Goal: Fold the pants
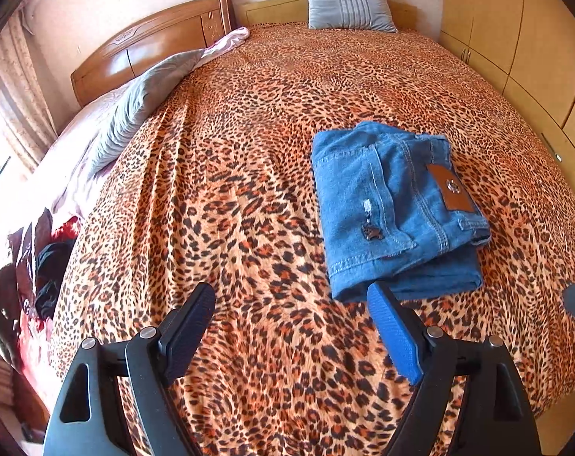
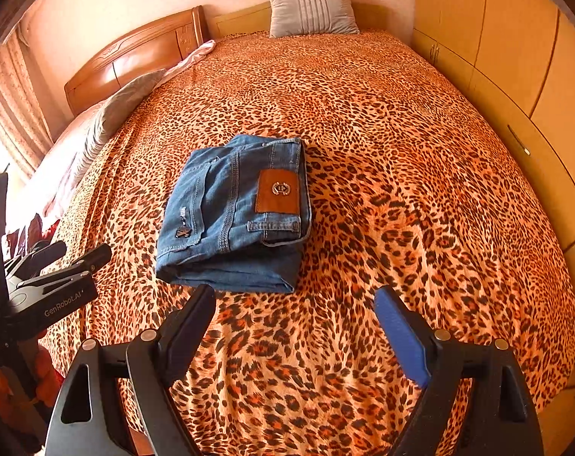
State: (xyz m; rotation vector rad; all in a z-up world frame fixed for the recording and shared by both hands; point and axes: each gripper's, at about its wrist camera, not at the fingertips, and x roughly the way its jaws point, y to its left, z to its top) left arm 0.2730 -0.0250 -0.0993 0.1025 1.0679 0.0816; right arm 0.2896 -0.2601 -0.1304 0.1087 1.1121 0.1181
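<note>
Blue denim pants lie folded into a compact stack on the leopard-print bedspread, brown leather patch facing up. My left gripper hovers open above the spread, just short of the stack's near left corner, with nothing between its fingers. In the right wrist view the same pants lie just beyond my right gripper, which is also open and empty, its left finger near the stack's near edge. The left gripper shows at the left edge of that view, clear of the pants.
A grey striped pillow leans at the bed's far end. A grey cushion and pink bedding lie along the left side by the wooden headboard. Wardrobe doors line the right side. Dark and red clothes are piled at left.
</note>
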